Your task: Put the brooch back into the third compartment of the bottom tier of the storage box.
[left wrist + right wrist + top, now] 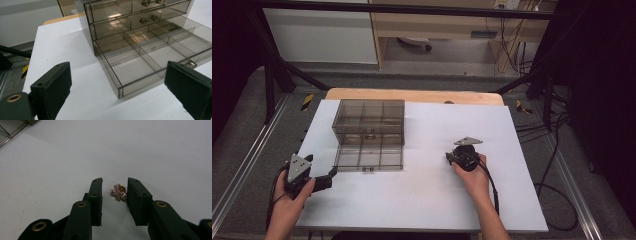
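A: Well, how should the pickup be done?

B: The small brooch (pixel 118 192) is lying on the white surface (pixel 422 195), between the fingers (pixel 96 197) of the right gripper (pixel 114 195). A narrow gap is left, and the piece seems to be touched on one side only, so nothing is yet gripped. The fingers should be centred first, then closed gently so the piece is not flicked away.

A: And the left gripper (pixel 120 82)?

B: Its fingers are spread wide and nothing is held. It is pointed at the drawer box (pixel 369 124), whose lowest drawer (pixel 369 152) is pulled out at the near left of the surface.

A: What is the brooch made of?

B: It is shaped like a little cross or flower, set with glittering pale stones on a gold-coloured back. A hard, slippery grip is to be expected. The box is smoky clear plastic, divided into square compartments, with small metal handles.
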